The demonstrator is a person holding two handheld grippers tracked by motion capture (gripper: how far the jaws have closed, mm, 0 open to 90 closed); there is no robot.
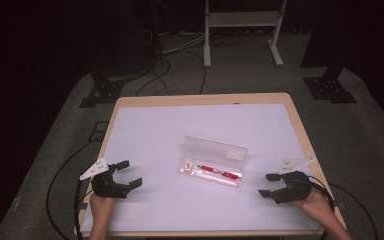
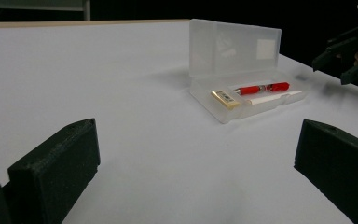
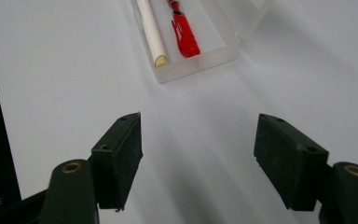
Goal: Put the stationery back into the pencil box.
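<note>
Two grippers are mine here, one in each hand, and both rest low over the white sheet (image 1: 180, 130) that covers the wooden table (image 1: 300, 125). My left gripper (image 1: 125, 175) sits near the front left part of the sheet, its jaws spread wide with bare sheet between them. My right gripper (image 1: 270, 185) sits near the front right edge, jaws likewise wide apart and gripping nothing. Each one points inward, toward the middle of the table.

Between them lies the clear plastic case (image 1: 212, 167), open, its lid (image 1: 215, 148) standing up along the far side. It is well apart from both grippers, a little nearer to my right one. Inside the tray I see a red pen (image 1: 219, 172) lying lengthwise, and just beside it, on my side, a white stick (image 1: 215, 178), parallel to the pen. At the left end of the tray sits a small yellowish eraser (image 1: 186, 166).

From my left gripper view, the case (image 2: 242, 79) stands beyond my jaws, slightly to the right, with the eraser (image 2: 224, 99) at its near end and the pen (image 2: 261, 88) behind it; my other gripper (image 2: 349, 58) shows at the far right. From my right gripper view, the end of the case (image 3: 191, 60) lies straight ahead of the gap, pen (image 3: 182, 30) and stick (image 3: 150, 32) side by side within it.
</note>
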